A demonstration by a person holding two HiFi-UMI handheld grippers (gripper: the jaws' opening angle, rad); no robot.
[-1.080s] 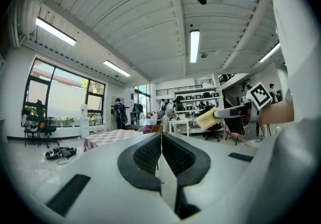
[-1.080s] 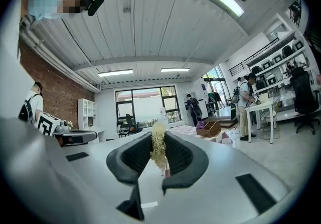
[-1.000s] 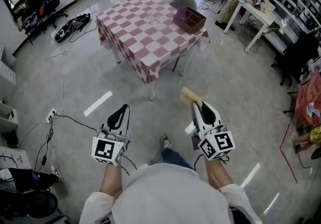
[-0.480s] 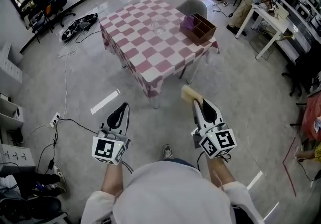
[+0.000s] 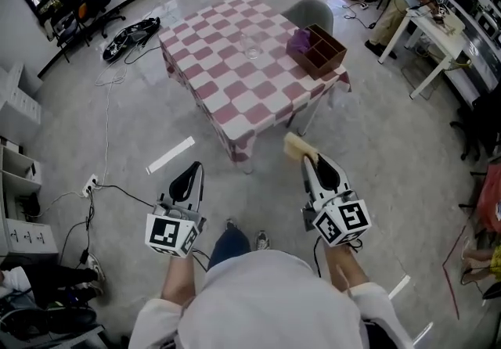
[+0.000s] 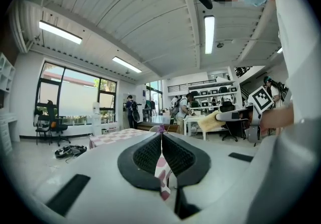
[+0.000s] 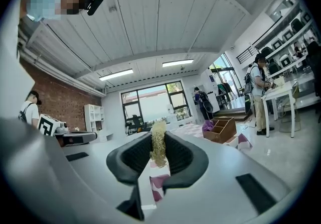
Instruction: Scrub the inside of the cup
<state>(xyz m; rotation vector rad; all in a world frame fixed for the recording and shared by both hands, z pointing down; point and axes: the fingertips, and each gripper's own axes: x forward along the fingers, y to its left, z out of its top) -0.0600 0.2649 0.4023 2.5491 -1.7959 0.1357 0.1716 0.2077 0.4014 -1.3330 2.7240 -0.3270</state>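
Left gripper: jaws pressed together, nothing between them. It is held out over the floor, well short of the table.

The table has a checked cloth and stands ahead, well apart from both grippers. The cup is clear glass, upright near the middle of the table, with nothing touching it. A wooden box with compartments sits near the table's right edge, with something purple at its left end.

Right gripper: clamped on a yellow sponge that sticks out past the tips, also over the floor.

Progress: barely begun. The sponge is in hand, but no scrubbing has happened. Judged left to do:
- get to the table
- steady the cup, likely with the left gripper
- push the sponge inside and scrub
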